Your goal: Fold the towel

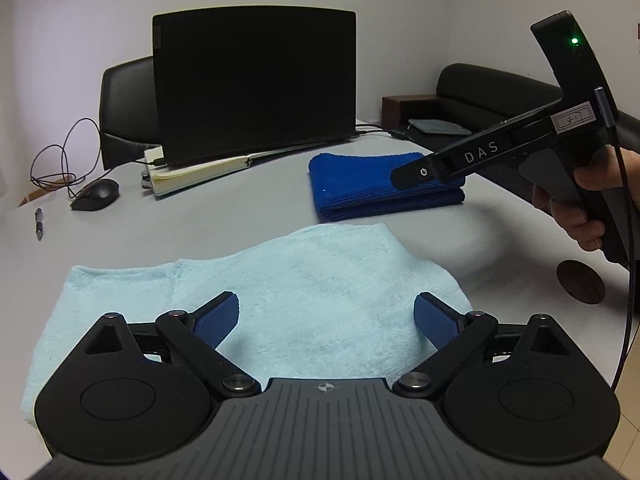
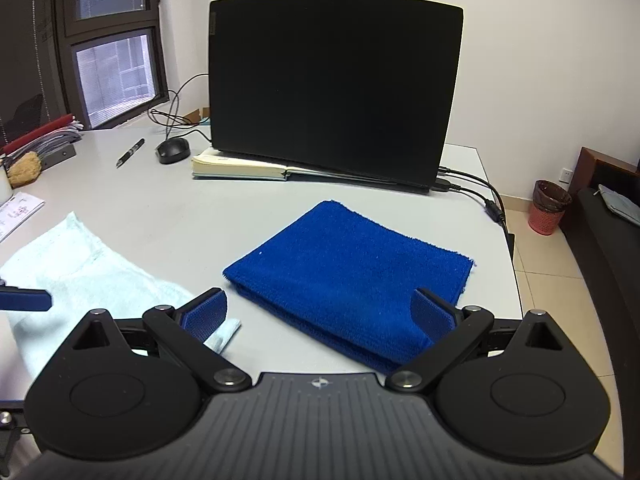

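Both claws gape wide: the left gripper [image 1: 326,316] above the pale towel [image 1: 280,300], the right gripper [image 2: 320,312] above the folded blue towel [image 2: 344,264] on the desk [image 2: 160,208]. A neat fold likely needs matching corners pinched together.

Black laptop [image 2: 334,92], notebook [image 2: 240,168], mouse [image 2: 173,150], pen [image 2: 130,153], pink wastebasket [image 2: 549,212]

The left gripper [image 1: 326,322] is held with both blue pads [image 1: 216,322] spread wide apart, and nothing is clamped between them. The right gripper [image 2: 320,316] is likewise held with its pads [image 2: 434,316] spread wide, nothing being gripped. In the left wrist view, the right gripper body is seen raised at the right edge and tilted forward and down, its handle being grasped by the right hand [image 1: 580,208], whose fingers are wrapped around the grip.
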### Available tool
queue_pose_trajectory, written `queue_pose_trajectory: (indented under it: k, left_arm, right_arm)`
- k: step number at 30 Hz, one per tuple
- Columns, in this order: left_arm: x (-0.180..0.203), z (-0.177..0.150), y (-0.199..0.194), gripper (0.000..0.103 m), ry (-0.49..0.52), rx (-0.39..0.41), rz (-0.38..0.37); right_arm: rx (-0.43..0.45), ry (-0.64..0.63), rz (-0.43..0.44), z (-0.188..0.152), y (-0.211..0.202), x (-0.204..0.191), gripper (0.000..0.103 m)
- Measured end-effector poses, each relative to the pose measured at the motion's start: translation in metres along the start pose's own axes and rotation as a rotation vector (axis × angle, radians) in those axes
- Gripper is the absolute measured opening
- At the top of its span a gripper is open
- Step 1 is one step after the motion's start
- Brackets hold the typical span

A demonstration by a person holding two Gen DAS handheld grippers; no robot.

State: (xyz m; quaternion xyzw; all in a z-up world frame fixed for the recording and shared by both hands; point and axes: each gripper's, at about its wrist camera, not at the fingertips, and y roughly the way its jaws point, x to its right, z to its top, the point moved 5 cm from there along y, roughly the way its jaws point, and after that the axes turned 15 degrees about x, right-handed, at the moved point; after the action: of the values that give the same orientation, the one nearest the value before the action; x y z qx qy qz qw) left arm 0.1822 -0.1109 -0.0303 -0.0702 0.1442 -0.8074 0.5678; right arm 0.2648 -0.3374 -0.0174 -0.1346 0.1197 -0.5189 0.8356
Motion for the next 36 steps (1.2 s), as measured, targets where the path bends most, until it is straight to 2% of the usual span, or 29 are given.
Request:
queue_pose_trajectory:
  k: [6,9,14,16,19,23,26,36]
  left_arm:
    - [0.009,0.002,0.001,0.095,-0.008,0.005,0.027]
    - [0.01,0.002,-0.003,0.094,-0.013,0.008,0.042]
    - [0.01,0.001,-0.009,0.094,-0.012,0.008,0.06]
    - [0.008,0.001,-0.012,0.094,-0.014,0.007,0.065]
    - [0.005,0.0,-0.015,0.094,-0.017,0.009,0.076]
    - [0.0,0.0,-0.019,0.094,-0.025,0.014,0.088]
    - [-0.006,0.0,-0.025,0.094,-0.036,0.024,0.098]
    - [-0.019,-0.001,-0.043,0.094,-0.098,0.048,0.103]
  right_arm:
    - [0.006,0.038,0.119,-0.005,-0.008,-0.012,0.095]
    - [-0.005,0.078,0.172,-0.007,-0.007,-0.017,0.08]
    - [-0.04,0.151,0.236,-0.015,0.002,-0.024,0.065]
    - [-0.053,0.166,0.244,-0.019,0.005,-0.026,0.062]
    - [-0.076,0.186,0.251,-0.024,0.01,-0.028,0.049]
    - [-0.102,0.224,0.271,-0.028,0.013,-0.03,0.026]
    - [-0.096,0.238,0.278,-0.027,0.011,-0.032,0.017]
    - [-0.044,0.243,0.325,-0.014,-0.016,-0.05,0.013]
